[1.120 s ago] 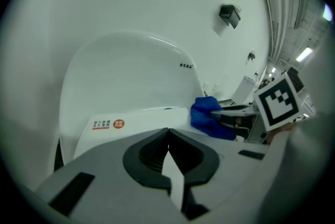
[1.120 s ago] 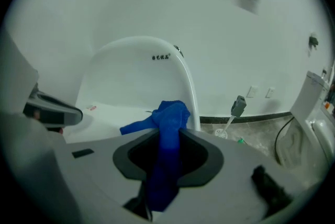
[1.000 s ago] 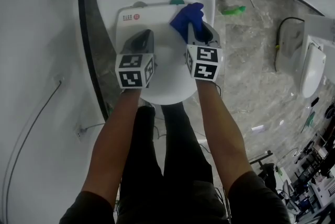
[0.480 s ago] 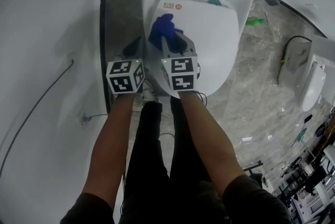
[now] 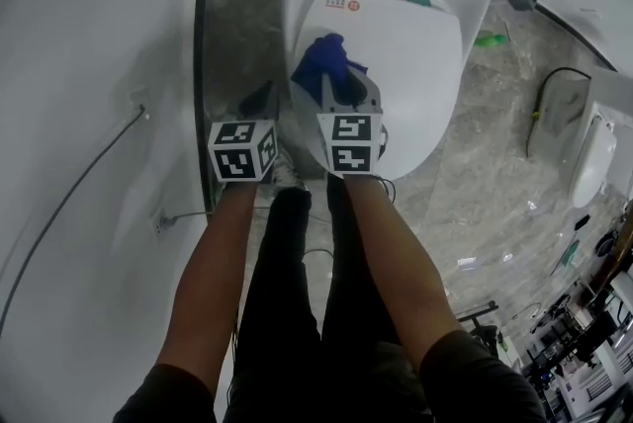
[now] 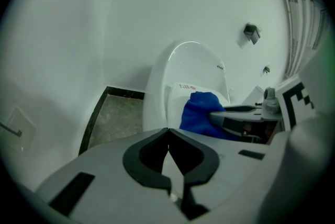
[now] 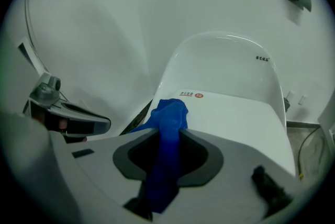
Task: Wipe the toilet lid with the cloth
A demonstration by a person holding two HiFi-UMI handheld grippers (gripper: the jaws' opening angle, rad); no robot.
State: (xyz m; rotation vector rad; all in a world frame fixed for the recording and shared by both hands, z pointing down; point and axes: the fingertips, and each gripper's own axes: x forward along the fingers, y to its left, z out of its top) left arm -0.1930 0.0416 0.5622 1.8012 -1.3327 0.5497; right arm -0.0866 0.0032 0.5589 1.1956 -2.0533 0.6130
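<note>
A white toilet with its lid (image 5: 406, 55) down fills the top of the head view. My right gripper (image 5: 329, 87) is shut on a blue cloth (image 5: 322, 61), which bunches out past the jaws and rests on the lid's left side. In the right gripper view the blue cloth (image 7: 166, 134) runs between the jaws, with the lid (image 7: 235, 113) beyond. My left gripper (image 5: 259, 101) is shut with nothing in it and hangs beside the toilet's left flank, over the dark floor strip. The left gripper view shows its jaws (image 6: 168, 139) closed, the cloth (image 6: 201, 113) to its right.
A white wall (image 5: 99, 65) stands close on the left, with a cable (image 5: 69, 194) running down it. Grey marble floor (image 5: 495, 174) lies to the right of the toilet, with a green item (image 5: 488, 41) and a second white fixture (image 5: 588, 154).
Both grippers have shifted to the left across the lid, so the cloth went from the right side to the left side. The left gripper has left the lid and is now beside the toilet.
</note>
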